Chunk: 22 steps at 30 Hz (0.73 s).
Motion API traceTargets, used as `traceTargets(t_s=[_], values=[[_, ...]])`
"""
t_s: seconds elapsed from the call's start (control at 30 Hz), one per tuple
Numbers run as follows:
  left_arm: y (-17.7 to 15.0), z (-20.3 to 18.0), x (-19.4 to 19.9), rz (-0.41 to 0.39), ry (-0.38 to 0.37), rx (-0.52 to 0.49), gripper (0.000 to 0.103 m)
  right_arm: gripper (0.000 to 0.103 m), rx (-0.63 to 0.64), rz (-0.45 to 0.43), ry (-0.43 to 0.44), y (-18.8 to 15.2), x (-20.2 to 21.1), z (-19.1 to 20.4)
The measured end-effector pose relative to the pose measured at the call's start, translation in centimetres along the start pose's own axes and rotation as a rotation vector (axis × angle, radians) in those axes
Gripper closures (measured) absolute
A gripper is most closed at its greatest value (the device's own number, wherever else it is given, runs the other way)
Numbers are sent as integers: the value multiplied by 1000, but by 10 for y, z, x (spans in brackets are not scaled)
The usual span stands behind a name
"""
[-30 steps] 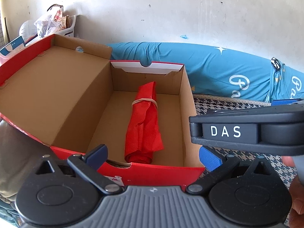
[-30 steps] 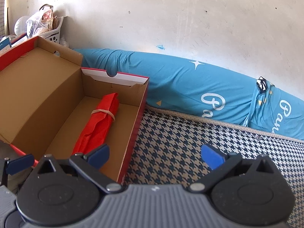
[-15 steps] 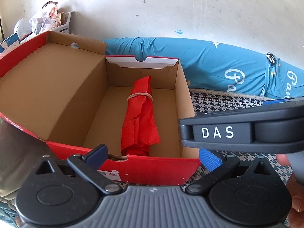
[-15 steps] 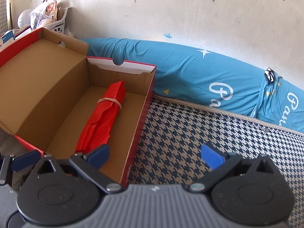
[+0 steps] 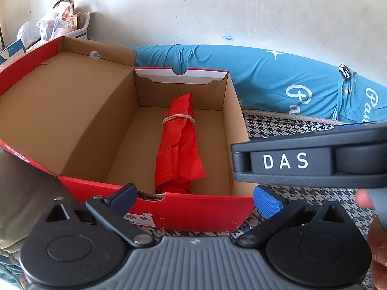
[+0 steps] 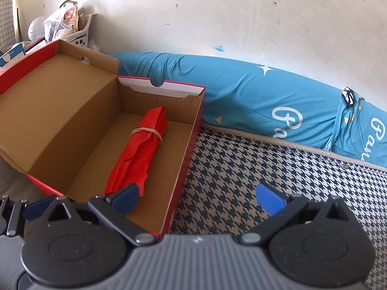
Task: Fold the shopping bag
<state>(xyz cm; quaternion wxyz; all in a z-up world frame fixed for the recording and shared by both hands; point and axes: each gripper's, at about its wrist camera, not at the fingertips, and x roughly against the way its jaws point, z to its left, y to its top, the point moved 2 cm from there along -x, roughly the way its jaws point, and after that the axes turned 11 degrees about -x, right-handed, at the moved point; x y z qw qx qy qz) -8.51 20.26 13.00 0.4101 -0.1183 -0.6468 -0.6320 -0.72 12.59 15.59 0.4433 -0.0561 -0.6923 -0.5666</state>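
Both your left claw (image 5: 196,197) and right claw (image 6: 198,197) hover wide open and empty before the box (image 5: 193,209), where the light, limp, rolled shopping bag (image 5: 180,145) is best pinched near its rubber band (image 5: 179,116).

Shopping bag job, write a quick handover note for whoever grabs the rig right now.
Left tool: open, empty, hovering at the near wall of the shoe box.
Right tool: open, empty, over the box's right near corner and the houndstooth mat.
Red shopping bag: rolled into a bundle, rubber band around its upper part, lying lengthwise on the box floor. Box lid is open, leaning left.
Done: bag folded, banded and boxed, as far as it looks.
Left: probably nothing on the bag; possibly closing the lid.
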Motion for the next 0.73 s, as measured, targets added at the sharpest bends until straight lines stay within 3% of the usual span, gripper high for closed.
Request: traceTargets(t_s=[0.73], values=[[1,-4,0,-1,-2,-4,1,0,10,3,-23,0,-2,0]])
